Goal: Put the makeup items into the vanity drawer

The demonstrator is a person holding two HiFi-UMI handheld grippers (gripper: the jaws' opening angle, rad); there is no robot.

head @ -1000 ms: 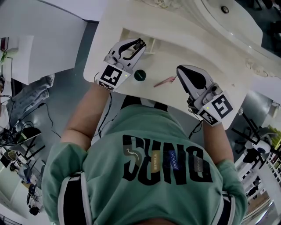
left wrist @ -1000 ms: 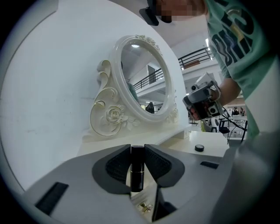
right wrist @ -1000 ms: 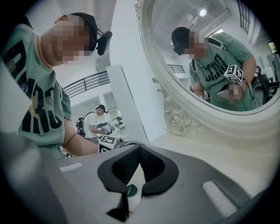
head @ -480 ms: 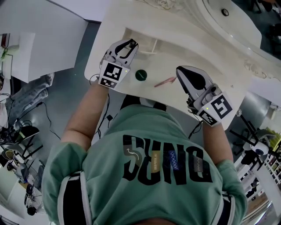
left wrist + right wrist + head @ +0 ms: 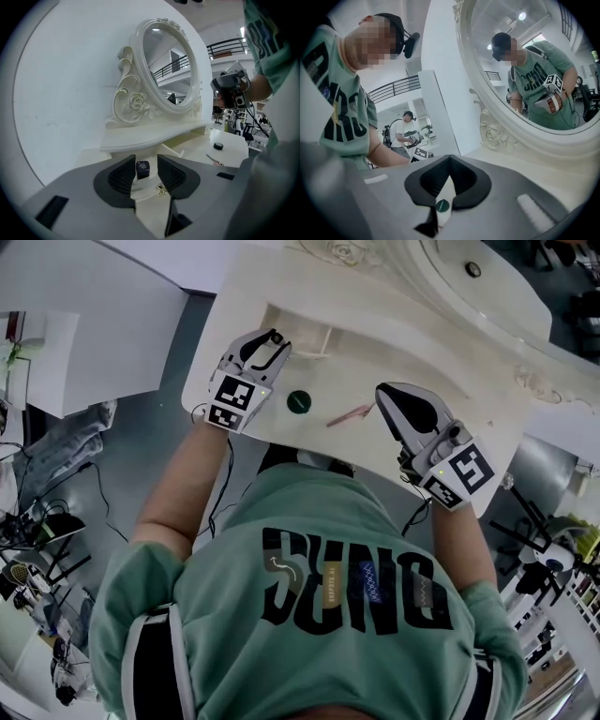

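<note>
My left gripper hovers over the left end of the open vanity drawer. Its jaws are opening around a small dark makeup tube, which stands upright between the pads with a gap on the right side. The drawer's cream front lies just below the tube. A round green-lidded pot and a thin pink makeup stick lie on the vanity top. My right gripper is shut and empty, just right of the pink stick. The green pot shows below its closed jaws.
The oval mirror in its carved white frame rises behind the drawer shelf. The cream vanity top stretches to the right. The floor to the left holds white furniture and cables. Another person stands far behind.
My left gripper has shifted slightly left over the drawer and its jaws have spread wider. The right gripper, the green pot and the pink stick have stayed put.
</note>
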